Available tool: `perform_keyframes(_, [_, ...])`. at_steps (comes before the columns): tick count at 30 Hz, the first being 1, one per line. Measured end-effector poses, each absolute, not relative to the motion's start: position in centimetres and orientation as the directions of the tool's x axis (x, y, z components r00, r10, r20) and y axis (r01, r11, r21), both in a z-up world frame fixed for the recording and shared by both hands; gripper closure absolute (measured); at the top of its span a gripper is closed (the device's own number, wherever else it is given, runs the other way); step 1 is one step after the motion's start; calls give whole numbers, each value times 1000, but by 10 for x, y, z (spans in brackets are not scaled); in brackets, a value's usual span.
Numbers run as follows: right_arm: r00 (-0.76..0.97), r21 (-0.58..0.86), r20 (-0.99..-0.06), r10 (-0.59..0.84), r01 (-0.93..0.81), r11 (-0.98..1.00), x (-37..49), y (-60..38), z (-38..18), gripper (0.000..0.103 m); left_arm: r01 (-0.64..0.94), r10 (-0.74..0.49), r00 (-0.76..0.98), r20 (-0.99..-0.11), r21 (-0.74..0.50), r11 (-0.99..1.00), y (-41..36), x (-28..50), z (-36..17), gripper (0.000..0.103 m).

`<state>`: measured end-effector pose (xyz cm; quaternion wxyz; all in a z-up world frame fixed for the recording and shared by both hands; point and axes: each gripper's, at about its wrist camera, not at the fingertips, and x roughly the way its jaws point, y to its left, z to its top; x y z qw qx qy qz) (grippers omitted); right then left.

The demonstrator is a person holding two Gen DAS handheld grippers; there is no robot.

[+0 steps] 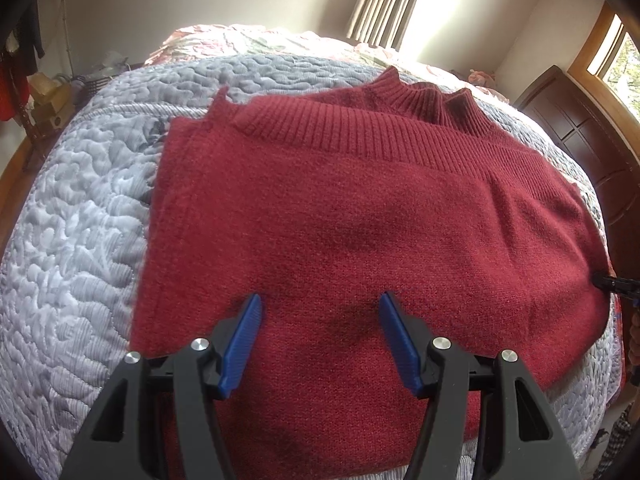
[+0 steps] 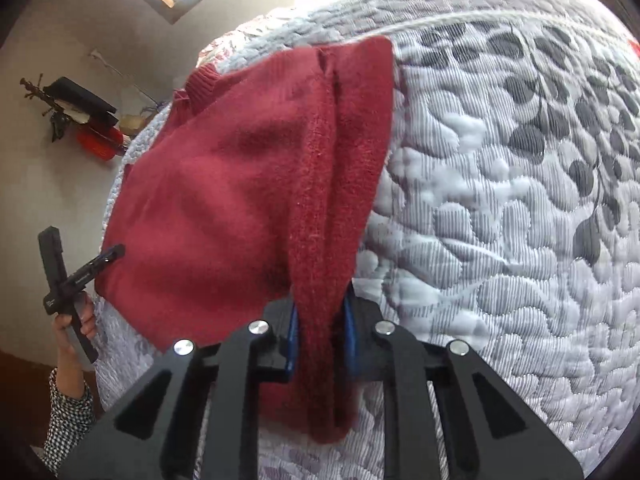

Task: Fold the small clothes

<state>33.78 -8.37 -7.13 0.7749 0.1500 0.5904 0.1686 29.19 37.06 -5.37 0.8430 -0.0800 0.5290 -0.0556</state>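
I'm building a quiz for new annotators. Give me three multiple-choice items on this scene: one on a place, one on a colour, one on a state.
1. Where does the sweater lie?
A. on a quilted bedspread
B. on a wooden floor
C. in a basket

2. What colour are the pads on the left tool's fingers?
A. yellow
B. blue
C. white

3. What state is the right tool in?
A. open above the quilt
B. shut on nothing
C. shut on a fold of the sweater

Key: 1 A, the red sweater is spread on the grey quilted bedspread. 2 B, the left tool shows blue pads, spread apart. 3 C, the right tool pinches red knit between its fingers.
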Motion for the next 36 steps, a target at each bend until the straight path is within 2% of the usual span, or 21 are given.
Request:
perform_keyframes(16, [253, 419, -878, 407, -9, 908, 340, -76, -91, 85, 11, -153, 455, -877, -166, 986, 364, 293, -59, 40])
perform_keyframes(21, [259, 437, -873, 413, 42, 898, 340, -75, -73, 85, 21, -141, 462, -876, -148, 989, 362, 292, -59, 40])
perform_keyframes(27, [264, 315, -914, 309, -20, 949, 341, -36, -24, 85, 34, -141, 470, -871, -141, 989, 363, 290, -58, 40])
perform_keyframes(36, [251, 209, -941, 228, -100, 973, 350, 22, -1, 85, 58, -140, 480, -866, -128, 990, 361, 285, -56, 40])
